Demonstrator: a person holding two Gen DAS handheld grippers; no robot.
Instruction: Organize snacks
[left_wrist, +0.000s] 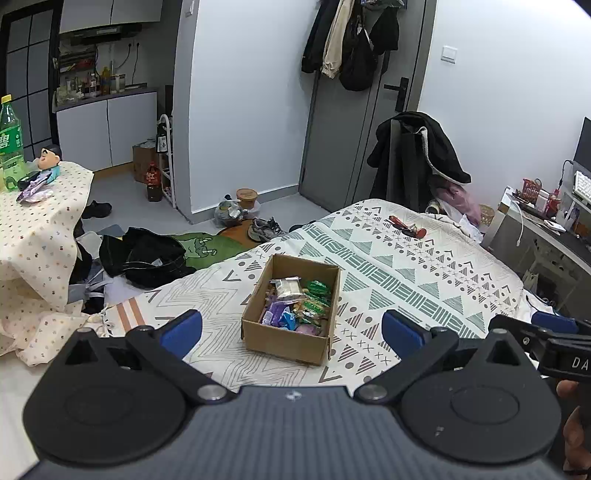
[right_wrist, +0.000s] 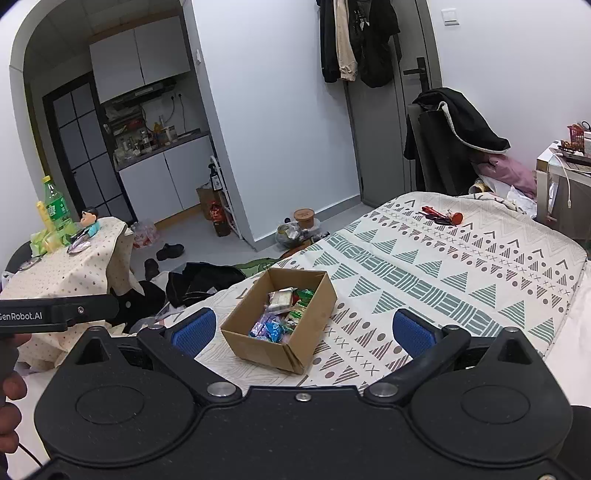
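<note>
A brown cardboard box (left_wrist: 291, 339) (right_wrist: 258, 345) sits on the patterned bedspread (left_wrist: 406, 266) (right_wrist: 461, 266). Inside lie several wrapped snacks (left_wrist: 299, 304) (right_wrist: 280, 314) in purple, blue, green and white. My left gripper (left_wrist: 291, 330) hovers above the near side of the box, blue pads wide apart, nothing between them. My right gripper (right_wrist: 301, 330) stands open the same way, with the box between and beyond its fingers. Each gripper's body shows at the edge of the other's view, with a hand on it.
A small table with a dotted cloth (left_wrist: 40, 229) (right_wrist: 74, 269) stands at the left, holding a green bottle (left_wrist: 10, 144) (right_wrist: 57, 210), a doll and packets. Dark clothes and shoes lie on the floor (left_wrist: 147, 254). Red items (left_wrist: 406, 226) lie farther up the bed. A desk (left_wrist: 546, 229) is at the right.
</note>
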